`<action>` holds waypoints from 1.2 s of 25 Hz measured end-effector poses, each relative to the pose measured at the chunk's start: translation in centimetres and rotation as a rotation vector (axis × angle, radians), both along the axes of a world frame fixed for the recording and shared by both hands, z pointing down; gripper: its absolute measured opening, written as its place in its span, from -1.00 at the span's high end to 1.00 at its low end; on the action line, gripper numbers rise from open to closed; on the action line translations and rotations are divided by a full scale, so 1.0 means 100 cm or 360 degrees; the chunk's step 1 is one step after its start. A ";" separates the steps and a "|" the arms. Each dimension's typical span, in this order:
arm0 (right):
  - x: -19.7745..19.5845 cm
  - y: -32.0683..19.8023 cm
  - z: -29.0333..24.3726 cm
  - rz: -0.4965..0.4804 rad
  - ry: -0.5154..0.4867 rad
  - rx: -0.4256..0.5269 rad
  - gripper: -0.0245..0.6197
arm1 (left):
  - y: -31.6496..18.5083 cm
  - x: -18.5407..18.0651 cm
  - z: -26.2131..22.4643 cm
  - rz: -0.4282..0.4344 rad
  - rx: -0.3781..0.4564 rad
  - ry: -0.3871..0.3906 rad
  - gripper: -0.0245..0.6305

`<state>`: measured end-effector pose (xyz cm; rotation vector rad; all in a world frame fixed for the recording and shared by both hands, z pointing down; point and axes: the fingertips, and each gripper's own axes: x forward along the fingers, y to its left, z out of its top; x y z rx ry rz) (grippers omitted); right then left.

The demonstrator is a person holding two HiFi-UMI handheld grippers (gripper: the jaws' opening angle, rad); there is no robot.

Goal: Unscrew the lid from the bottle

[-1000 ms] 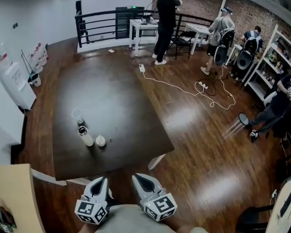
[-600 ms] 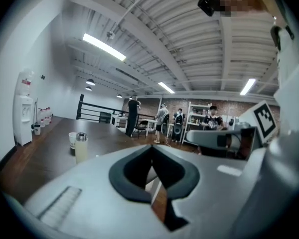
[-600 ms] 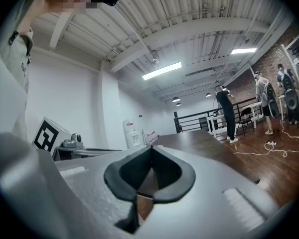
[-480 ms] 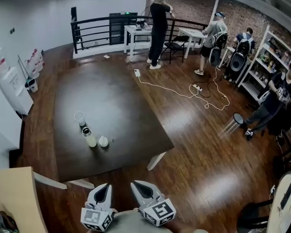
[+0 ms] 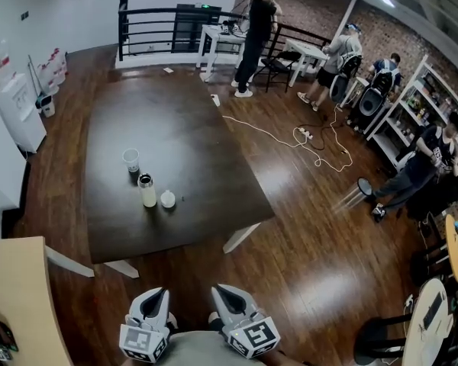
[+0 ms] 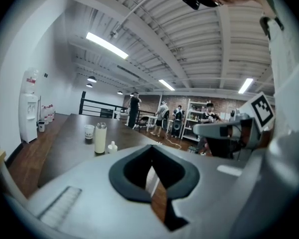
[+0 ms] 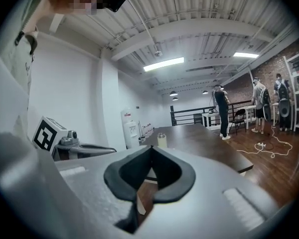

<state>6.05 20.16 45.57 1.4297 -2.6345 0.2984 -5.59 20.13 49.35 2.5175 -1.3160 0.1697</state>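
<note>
A pale bottle (image 5: pixel 147 192) with a dark screw lid stands upright near the front left of the dark table (image 5: pixel 198 143). It also shows in the left gripper view as the bottle (image 6: pixel 100 138), and far off in the right gripper view as the bottle (image 7: pixel 162 140). My left gripper (image 5: pixel 159 291) and right gripper (image 5: pixel 218 289) are side by side at the bottom of the head view, short of the table's front edge and well away from the bottle. Both are shut with nothing between their jaws. In their own views, the left gripper (image 6: pixel 152 152) and the right gripper (image 7: pixel 150 150) point level toward the table.
A white cup (image 5: pixel 130 158) stands just behind the bottle and a small white object (image 5: pixel 167 199) just right of it. A light wooden surface (image 5: pixel 19 296) lies at the lower left. A cable (image 5: pixel 305 139) runs over the floor on the right, where several people stand or sit.
The table and bottle have shifted up in the head view, and both grippers sit a little lower in it. Both grippers stayed shut and empty.
</note>
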 end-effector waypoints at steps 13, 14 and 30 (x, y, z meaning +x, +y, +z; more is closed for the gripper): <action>0.024 0.015 0.007 -0.0106 -0.0055 0.0024 0.93 | 0.011 0.054 -0.003 -0.0027 -0.0001 -0.0038 0.92; 0.030 0.015 0.007 -0.0109 -0.0062 0.0026 0.93 | 0.012 0.062 -0.004 -0.0023 0.0001 -0.0044 0.92; 0.053 0.004 0.009 -0.0119 -0.0102 -0.0003 0.93 | 0.007 0.085 0.001 -0.0025 -0.0007 -0.0014 0.92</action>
